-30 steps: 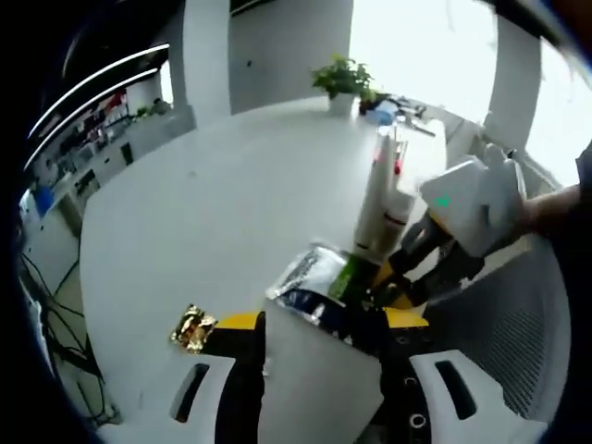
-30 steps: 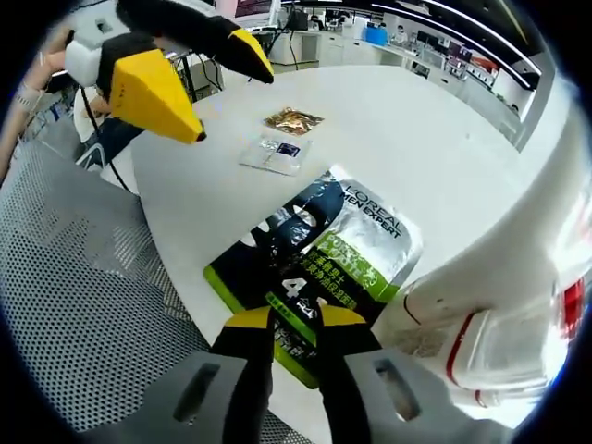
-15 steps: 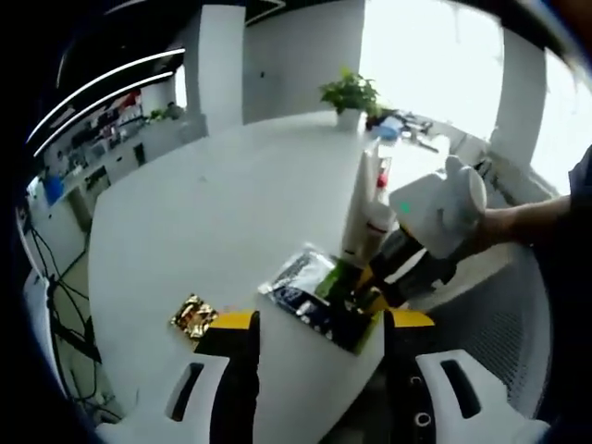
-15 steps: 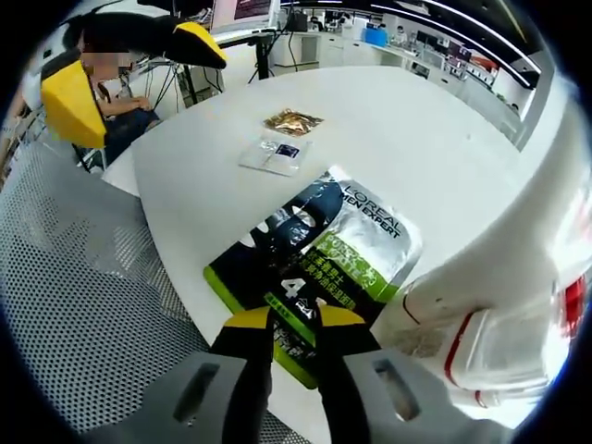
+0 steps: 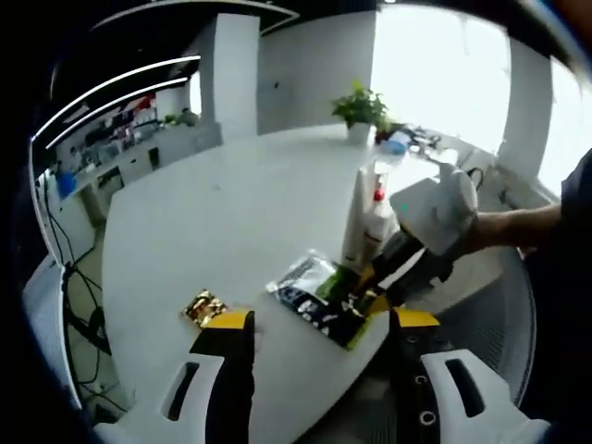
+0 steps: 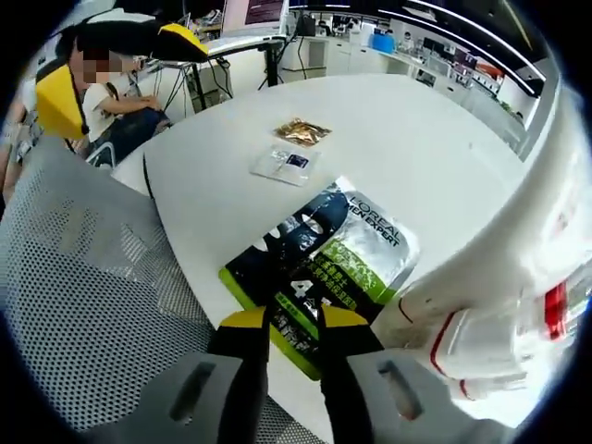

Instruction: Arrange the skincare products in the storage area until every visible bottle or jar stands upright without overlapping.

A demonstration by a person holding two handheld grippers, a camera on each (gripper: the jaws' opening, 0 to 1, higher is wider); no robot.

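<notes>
Currently we hold the left gripper [image 5: 319, 344] over the table [image 5: 222, 222] edge, fingers spread, nothing held | gold sachet [image 5: 205, 306] beside it | right gripper [image 6: 294, 326] fingers pinching the green-black pouch [image 6: 324, 264] edge | white bottles [image 5: 366, 217] upright behind the pouch.

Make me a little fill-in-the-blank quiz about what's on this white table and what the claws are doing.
1. The right claw is shut on the near edge of the ____ and black sachet.
2. Beyond the sachet, next to a small clear packet, lies a crumpled ____ wrapper.
3. The white bottles beside the sachet stand ____.
4. At the table's far end sits a potted ____.

Missing words: green; gold; upright; plant
</notes>
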